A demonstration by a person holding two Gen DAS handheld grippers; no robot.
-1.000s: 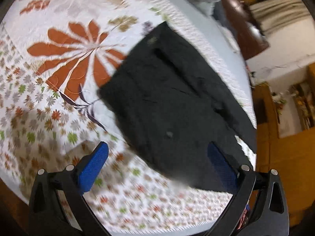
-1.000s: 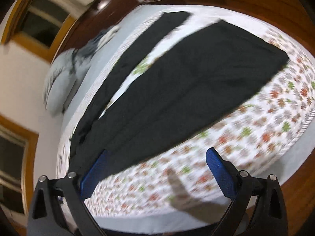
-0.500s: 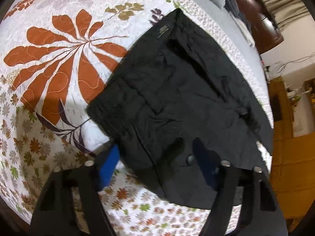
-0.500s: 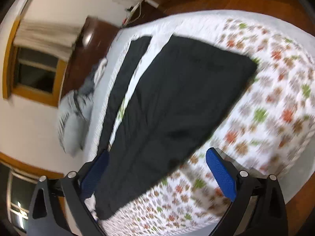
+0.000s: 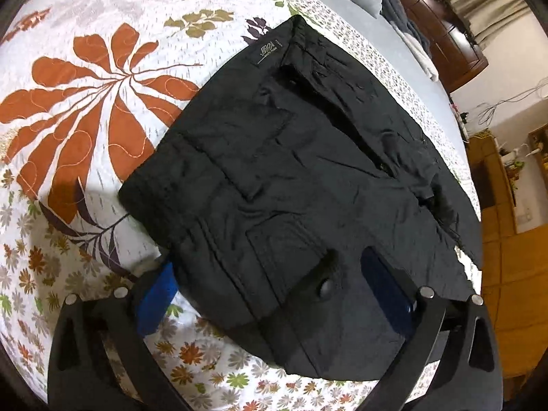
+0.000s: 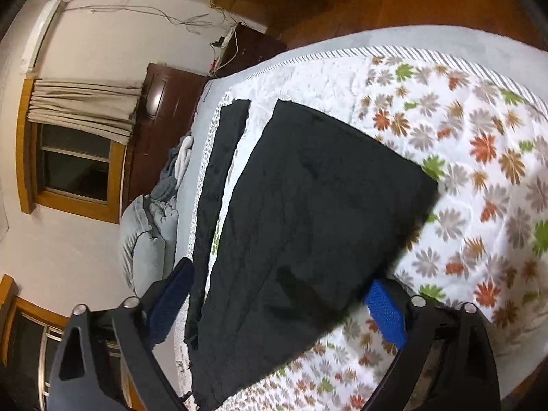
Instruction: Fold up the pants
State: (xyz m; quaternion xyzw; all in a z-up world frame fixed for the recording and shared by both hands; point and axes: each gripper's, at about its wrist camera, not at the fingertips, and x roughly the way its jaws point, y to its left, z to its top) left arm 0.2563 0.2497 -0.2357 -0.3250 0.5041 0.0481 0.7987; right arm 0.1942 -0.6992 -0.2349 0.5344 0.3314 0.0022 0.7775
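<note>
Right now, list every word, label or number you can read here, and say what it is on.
Waistband patch on the black pants: pale lettering, too small and blurred to read.
Nothing else in either view carries readable text; the floral quilt has only a pattern.

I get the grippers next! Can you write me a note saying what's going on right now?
Left gripper: open, low over the waist end of the black cargo pants; jaws just reopened, nothing clamped.
Right gripper: open, straddling the nearer pant leg; jaws have just been closing, pads not yet pressing the cloth.
Pants lie flat on the floral quilted bedspread, legs spread apart, the other leg beside the quilt's far edge.
Done: pants laid out.
Left: every fold. Probably bring one leg over the other first.
</note>
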